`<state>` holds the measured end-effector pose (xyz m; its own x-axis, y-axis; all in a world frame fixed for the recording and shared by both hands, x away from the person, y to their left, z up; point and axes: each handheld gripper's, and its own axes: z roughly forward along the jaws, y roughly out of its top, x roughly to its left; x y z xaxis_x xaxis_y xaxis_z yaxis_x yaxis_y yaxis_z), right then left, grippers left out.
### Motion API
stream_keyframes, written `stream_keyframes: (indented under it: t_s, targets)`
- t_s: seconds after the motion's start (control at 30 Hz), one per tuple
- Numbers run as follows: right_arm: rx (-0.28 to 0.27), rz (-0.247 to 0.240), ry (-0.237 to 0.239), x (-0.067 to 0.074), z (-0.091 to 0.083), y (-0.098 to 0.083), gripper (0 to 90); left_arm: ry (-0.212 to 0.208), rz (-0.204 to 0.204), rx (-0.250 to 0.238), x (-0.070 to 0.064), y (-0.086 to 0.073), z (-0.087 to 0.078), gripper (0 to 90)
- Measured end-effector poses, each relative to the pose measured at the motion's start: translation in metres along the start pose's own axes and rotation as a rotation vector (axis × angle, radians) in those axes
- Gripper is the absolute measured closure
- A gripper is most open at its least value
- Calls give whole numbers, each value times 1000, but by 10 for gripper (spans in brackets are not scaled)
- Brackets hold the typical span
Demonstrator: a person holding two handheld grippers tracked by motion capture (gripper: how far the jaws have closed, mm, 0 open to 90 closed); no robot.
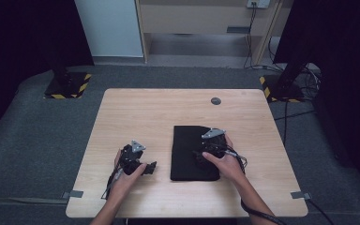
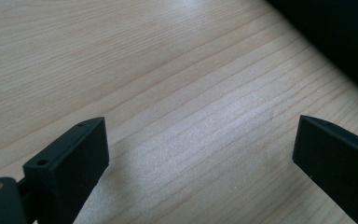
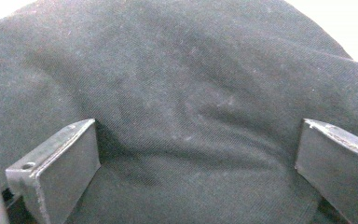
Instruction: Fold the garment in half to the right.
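Note:
A folded black cloth (image 1: 187,152) lies flat on the right half of the wooden table (image 1: 159,112). My right gripper (image 1: 200,157) rests on top of the cloth, its jaws spread wide and open; up close the black fabric (image 3: 186,93) spans the whole gap between them. My left gripper (image 1: 146,167) lies low on bare wood to the left of the cloth, pointing toward it, also open. Pale wood grain (image 2: 186,116) runs between its jaws, and the cloth's dark edge (image 2: 335,42) sits at the upper right.
A small dark round disc (image 1: 216,101) is set in the table near its far edge. Two stand bases with yellow-black striped tape (image 1: 68,85) (image 1: 281,89) sit on the grey floor beyond the table's far corners, with cables at the right.

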<state>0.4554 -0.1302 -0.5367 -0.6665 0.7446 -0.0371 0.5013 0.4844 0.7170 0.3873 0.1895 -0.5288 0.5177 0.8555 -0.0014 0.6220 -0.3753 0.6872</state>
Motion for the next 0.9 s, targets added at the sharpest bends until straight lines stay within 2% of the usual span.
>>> stream_keyframes:
  t_s: [0.1, 0.17, 0.3, 0.57, 0.7, 0.83, 0.9]
  targets:
    - [-5, 34, 27, -2, -12, 5, 31, 5, -16, 8, 1, -3, -7, 24]
    - [-6, 48, 41, -4, -22, 5, 29, 7, -11, 15, 0, -5, -11, 23]
    - [-3, 56, 33, -9, -45, -3, 29, 8, -10, 17, -1, -9, -20, 22]
    - [-17, 111, -9, -28, -86, -33, 27, 5, -6, 50, -2, -21, -27, 21]
    - [-5, 139, -35, -37, -98, -53, 29, 4, 2, 60, -3, -26, -28, 21]
    - [26, 166, -63, -46, -106, -76, 30, 20, 12, 59, -1, -26, -28, 20]
    - [32, 201, -89, -52, -110, -87, 32, 32, 9, 62, 3, -27, -26, 20]
